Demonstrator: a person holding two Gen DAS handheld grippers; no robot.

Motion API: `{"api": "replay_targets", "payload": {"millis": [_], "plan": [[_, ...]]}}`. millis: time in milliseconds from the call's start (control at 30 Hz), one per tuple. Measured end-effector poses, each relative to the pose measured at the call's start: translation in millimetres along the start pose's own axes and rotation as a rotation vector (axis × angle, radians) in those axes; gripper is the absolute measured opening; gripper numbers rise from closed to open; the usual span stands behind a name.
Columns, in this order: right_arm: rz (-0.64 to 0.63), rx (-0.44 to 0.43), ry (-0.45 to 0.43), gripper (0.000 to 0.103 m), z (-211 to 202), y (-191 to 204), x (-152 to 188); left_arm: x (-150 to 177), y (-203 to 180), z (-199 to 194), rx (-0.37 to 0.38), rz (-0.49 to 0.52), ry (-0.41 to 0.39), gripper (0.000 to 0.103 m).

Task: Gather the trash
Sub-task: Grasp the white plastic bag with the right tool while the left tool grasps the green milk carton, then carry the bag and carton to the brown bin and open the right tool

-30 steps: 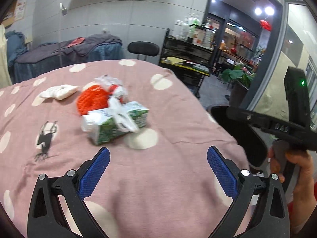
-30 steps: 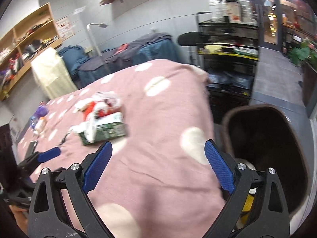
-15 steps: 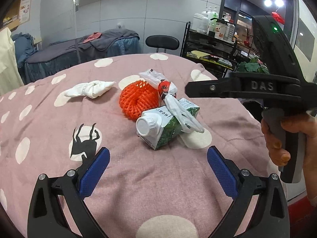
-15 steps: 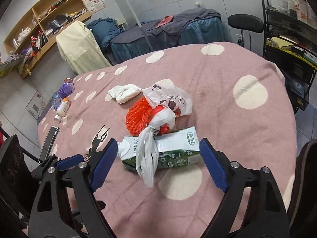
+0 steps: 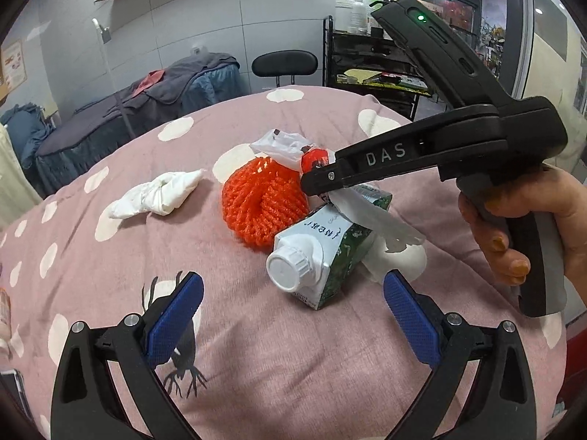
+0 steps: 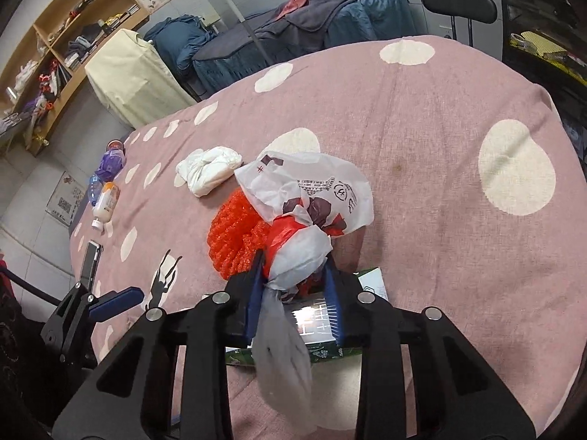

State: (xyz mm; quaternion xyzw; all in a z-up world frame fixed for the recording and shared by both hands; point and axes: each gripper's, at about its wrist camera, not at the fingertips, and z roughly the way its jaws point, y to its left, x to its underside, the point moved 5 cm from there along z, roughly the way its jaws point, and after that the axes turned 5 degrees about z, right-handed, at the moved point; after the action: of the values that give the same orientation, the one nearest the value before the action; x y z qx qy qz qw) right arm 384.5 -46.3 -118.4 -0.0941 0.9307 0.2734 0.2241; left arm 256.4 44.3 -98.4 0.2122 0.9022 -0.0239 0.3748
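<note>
Both right tongs (image 6: 295,275) pads just closed, pinching plastic bag (image 6: 304,198) knot.

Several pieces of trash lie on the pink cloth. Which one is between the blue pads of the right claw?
The knotted plastic bag, white with red, is pinched in the right claw. The orange net, the carton and the white wad lie free.

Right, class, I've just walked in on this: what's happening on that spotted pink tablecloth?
A person is clearing trash with two hand-held grippers. The right hand-held gripper has just been closing and now pinches the knotted white and red plastic bag, which lies over the green and white drink carton beside the orange mesh netting. The left hand-held gripper waits open, short of the carton.
</note>
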Motion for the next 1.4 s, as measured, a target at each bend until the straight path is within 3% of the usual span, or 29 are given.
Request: {"api": "replay_targets", "payload": {"millis": [200,400,500,667,900,1033,1400], "plan": [[0.023,-0.012,-0.064,0.028,-33,-15,8,-17,-8,24,0.078,0.029,0.047,0.097],[0.064,-0.007,-0.103,0.028,-69,-40,21,-31,-27,54,0.126,0.186,0.132,0.097],[0.087,-0.007,-0.105,0.028,-80,-51,31,-30,-37,73,0.186,0.244,0.214,0.089],[0.118,-0.008,-0.141,0.028,-97,-63,42,-30,-39,94,0.162,0.250,0.270,0.069],[0.139,0.004,-0.185,0.028,-123,-77,57,-29,-48,88,0.152,0.239,0.250,0.061],[0.153,0.022,-0.235,0.028,-141,-86,68,-25,-58,72,0.188,0.183,0.219,0.050],[0.209,0.025,-0.283,0.028,-171,-109,95,-31,-98,36,0.239,0.104,0.091,0.050]]}}
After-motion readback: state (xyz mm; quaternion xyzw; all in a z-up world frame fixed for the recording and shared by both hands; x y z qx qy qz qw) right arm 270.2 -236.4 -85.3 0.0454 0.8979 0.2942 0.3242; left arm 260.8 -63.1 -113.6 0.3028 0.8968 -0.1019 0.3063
